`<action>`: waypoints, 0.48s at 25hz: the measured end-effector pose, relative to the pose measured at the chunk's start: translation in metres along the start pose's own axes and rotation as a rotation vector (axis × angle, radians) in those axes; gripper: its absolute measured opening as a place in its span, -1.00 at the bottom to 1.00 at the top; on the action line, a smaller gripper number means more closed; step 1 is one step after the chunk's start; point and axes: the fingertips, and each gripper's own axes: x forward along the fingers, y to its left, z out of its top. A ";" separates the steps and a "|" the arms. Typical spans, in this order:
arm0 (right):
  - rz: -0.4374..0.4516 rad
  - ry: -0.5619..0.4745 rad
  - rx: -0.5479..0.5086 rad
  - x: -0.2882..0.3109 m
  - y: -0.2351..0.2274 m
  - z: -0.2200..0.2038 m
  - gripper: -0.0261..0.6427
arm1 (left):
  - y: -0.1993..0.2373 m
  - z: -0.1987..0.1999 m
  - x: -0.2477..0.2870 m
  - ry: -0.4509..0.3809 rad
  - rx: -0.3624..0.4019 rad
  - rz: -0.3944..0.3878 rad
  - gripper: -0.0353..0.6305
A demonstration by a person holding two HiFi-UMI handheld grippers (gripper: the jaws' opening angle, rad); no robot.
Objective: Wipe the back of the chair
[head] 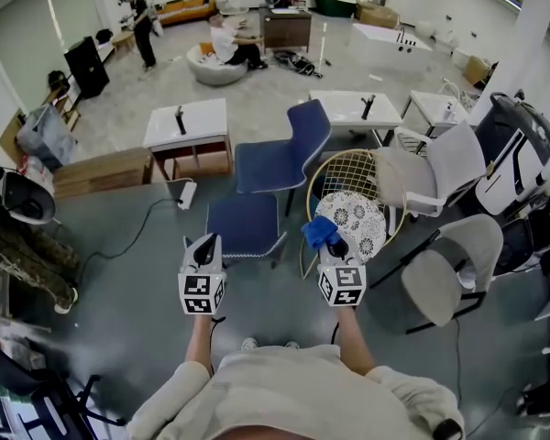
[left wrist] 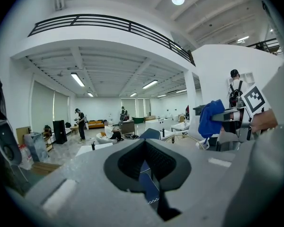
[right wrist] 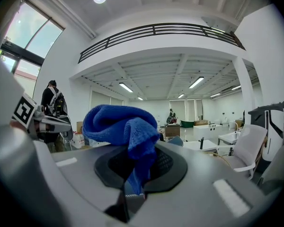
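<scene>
Now the right gripper (head: pixel 335 246) is clamped on a blue cloth (head: pixel 317 232), the wire-backed chair (head: pixel 345 167) just beyond at one o'clock; the left gripper (head: pixel 206 244), jaws together and empty, sits at its nine o'clock.

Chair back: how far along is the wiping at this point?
Done: the cloth is clamped in the right gripper. In hand: both grippers hang in the air short of the chairs, the left gripper shut and empty, the cloth touching nothing. Left: the wipe itself. Neither the blue chair nor the wire chair is in contact, and no wiped patch shows.
</scene>
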 end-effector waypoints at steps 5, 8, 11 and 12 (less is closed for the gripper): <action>0.003 0.000 -0.010 0.008 0.005 0.005 -0.78 | 0.002 0.005 0.004 -0.006 0.008 -0.009 -0.88; 0.007 -0.003 -0.007 0.009 0.007 0.006 -0.78 | 0.001 0.005 0.004 -0.007 0.007 -0.008 -0.88; 0.005 -0.006 -0.007 0.007 0.006 0.007 -0.78 | 0.000 0.003 0.003 -0.005 0.004 -0.006 -0.88; 0.005 -0.007 -0.012 0.007 0.006 0.007 -0.78 | 0.000 0.002 0.003 -0.004 0.001 -0.006 -0.88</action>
